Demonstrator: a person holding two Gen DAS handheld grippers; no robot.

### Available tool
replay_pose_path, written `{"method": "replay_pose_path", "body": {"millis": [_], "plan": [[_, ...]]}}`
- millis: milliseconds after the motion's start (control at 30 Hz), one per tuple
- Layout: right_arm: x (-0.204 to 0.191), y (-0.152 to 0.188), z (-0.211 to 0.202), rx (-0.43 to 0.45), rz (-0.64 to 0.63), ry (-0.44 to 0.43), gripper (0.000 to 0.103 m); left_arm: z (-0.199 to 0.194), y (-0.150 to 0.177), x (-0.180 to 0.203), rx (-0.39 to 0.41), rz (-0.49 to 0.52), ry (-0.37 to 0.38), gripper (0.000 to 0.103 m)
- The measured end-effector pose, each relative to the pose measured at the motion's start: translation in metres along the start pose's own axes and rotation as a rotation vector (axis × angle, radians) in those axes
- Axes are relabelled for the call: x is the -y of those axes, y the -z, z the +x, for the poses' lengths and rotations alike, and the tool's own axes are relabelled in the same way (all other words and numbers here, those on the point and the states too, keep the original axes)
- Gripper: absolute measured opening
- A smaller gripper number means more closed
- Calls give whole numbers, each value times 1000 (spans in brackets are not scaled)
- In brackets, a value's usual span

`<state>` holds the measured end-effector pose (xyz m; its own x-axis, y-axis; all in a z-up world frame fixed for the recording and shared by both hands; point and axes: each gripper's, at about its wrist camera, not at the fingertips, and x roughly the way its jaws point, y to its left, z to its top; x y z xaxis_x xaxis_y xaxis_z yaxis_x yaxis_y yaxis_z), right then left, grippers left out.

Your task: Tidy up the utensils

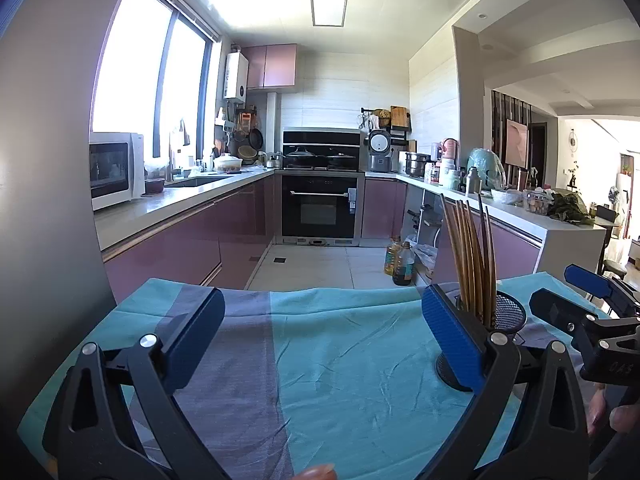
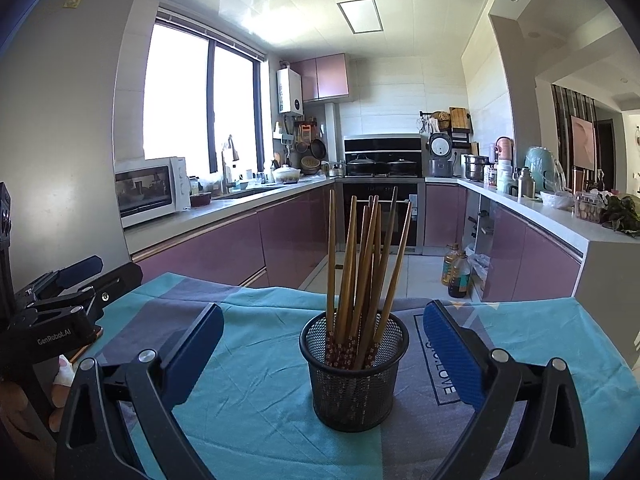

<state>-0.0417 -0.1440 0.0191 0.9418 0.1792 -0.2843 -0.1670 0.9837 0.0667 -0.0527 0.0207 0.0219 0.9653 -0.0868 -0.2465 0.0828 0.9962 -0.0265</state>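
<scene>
Both tools hover low over the worktop [image 2: 260, 400], which is draped in a wrinkled cloth of teal and grey-purple blocks. The right tool [image 2: 323, 346] stands wide, its blue ribbed pads well apart, gripping nothing. Sitting between and just ahead of those pads is the black wire-mesh cup [image 2: 354, 376], round, upright, see-through. The chopsticks [image 2: 360, 264] are in it: slim brown wooden sticks fanning outward, their red patterned ends down in the mesh.

The left tool [image 1: 322, 334] is spread wide too and holds nothing, with bare cloth between its pads. In its view the mesh cup [image 1: 508, 314] sits at the right, partly hidden behind the right-hand pad, chopsticks [image 1: 472, 256] rising above it.

The worktop's far edge drops off just beyond the cup to a pale tiled floor [image 2: 420, 276]. Open cloth lies left and in front of the cup.
</scene>
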Motion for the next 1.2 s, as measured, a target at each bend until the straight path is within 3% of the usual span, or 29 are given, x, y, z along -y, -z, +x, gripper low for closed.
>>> {"method": "replay_pose_path", "body": {"millis": [1200], "plan": [[-1, 3, -2, 29, 9, 19, 97, -11, 2, -2, 32, -1, -33, 97]]}}
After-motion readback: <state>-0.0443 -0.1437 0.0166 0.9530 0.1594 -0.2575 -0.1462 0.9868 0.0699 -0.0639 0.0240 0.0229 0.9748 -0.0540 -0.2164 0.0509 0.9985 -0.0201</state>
